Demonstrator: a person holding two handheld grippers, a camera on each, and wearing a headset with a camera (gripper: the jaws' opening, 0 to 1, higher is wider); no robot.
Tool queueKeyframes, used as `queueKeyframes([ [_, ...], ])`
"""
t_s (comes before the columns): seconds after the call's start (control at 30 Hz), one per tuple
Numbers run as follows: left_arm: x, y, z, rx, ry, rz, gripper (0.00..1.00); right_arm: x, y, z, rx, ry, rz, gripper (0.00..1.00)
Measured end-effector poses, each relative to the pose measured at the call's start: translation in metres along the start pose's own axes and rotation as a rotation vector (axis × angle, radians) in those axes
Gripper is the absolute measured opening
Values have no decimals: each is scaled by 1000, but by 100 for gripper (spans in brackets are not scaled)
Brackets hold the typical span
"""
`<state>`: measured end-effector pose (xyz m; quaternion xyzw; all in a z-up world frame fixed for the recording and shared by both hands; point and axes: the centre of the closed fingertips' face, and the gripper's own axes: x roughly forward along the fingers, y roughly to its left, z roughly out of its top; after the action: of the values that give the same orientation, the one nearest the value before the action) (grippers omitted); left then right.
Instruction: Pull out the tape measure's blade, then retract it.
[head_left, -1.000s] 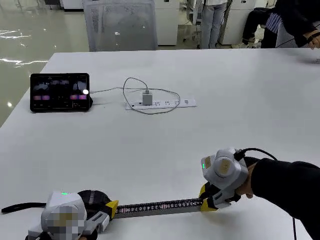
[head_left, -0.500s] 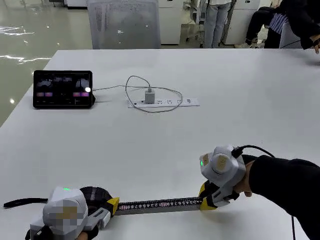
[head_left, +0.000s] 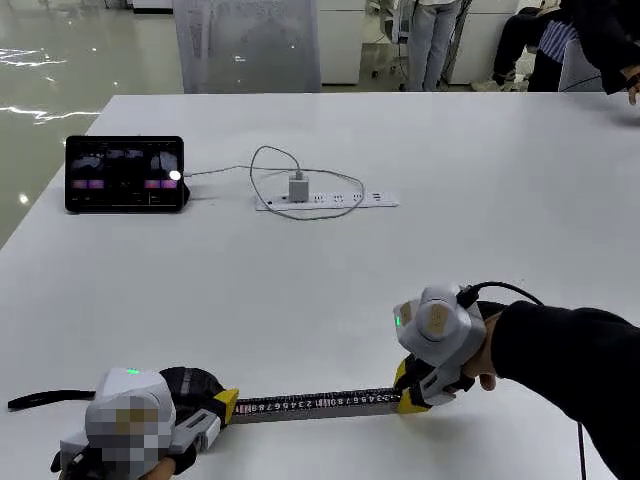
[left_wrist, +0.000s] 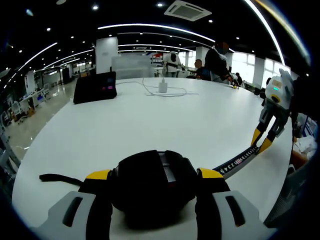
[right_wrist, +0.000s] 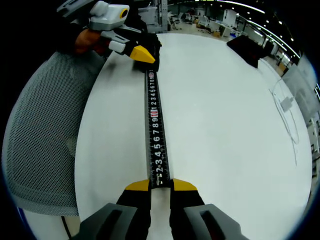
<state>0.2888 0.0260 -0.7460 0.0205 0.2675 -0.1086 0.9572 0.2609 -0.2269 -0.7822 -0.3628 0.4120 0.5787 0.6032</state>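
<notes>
left hand-held gripper (left_wrist: 154, 174) is clamped across the black tape measure case (left_wrist: 150, 187), one yellow-tipped jaw on each flank. the case sits on the worktop (head_left: 400, 260) at the near left edge, its black strap (head_left: 40, 401) trailing off to the left. that grip is the anchor: it pins the body so the pull loads the spring instead of sliding the case. right hand-held gripper (right_wrist: 161, 186) has its jaws closed on the free end of the blade (right_wrist: 154, 115), pinching it flat right at the tip, well to the right of the case. the blade runs straight between the two, printed face up, on or just over the worktop, can't tell which. holding the tip in line with the case mouth makes sense, since it avoids kinking or twisting the strip. judgement: the blade is out a moderate length, so the pull is largely there and the retract is not done. can't say which leg is in hand. next move needs the right hand to walk the tip back toward the case in line and under control, since a released blade would snap in and whip. tablet (head_left: 125, 174) and power strip (head_left: 330, 202) sit far up the worktop, well clear of the blade path.
</notes>
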Motion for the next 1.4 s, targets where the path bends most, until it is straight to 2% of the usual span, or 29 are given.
queueKeyframes([
  [0.6,1,0,0,0,1,-2,63,2,0,3,2,39,-19,10],
  [1.0,1,0,0,0,1,-3,63,3,1,5,30,20,-27,10],
  [1.4,1,0,0,3,-1,-5,63,5,2,9,-18,39,-15,10],
])
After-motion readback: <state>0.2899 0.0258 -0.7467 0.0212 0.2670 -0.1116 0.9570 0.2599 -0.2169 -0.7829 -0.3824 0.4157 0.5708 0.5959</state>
